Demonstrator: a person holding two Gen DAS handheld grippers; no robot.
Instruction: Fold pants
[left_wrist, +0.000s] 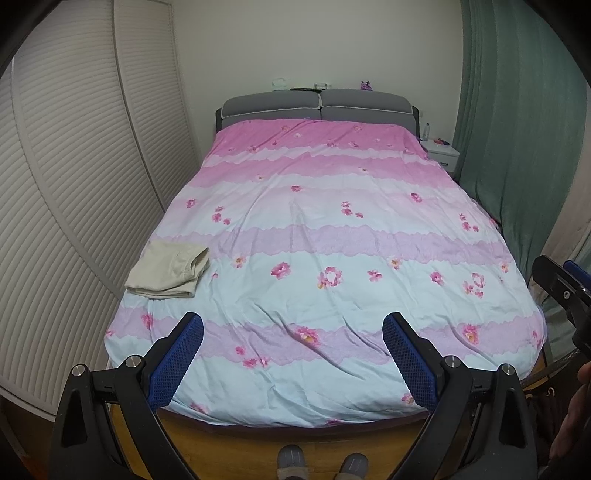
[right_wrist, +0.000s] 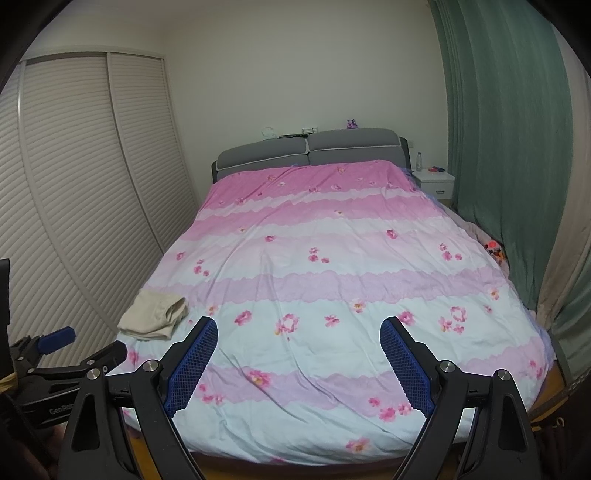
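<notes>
One bed (left_wrist: 332, 229) under a pink floral duvet fills the room, folded beige pants (left_wrist: 168, 271) near its left edge; both the left hand-held gripper (left_wrist: 293, 354) and right hand-held gripper (right_wrist: 299, 363) gape empty

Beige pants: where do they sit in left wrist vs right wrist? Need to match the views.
Left wrist: pants, folded, lower left on the duvet by its left edge, beyond the open left gripper.
Right wrist: pants, lower left, same bed edge, just up-left of the open right gripper.
Shared landmark: grey headboard at the far end, top centre in both views.
</notes>
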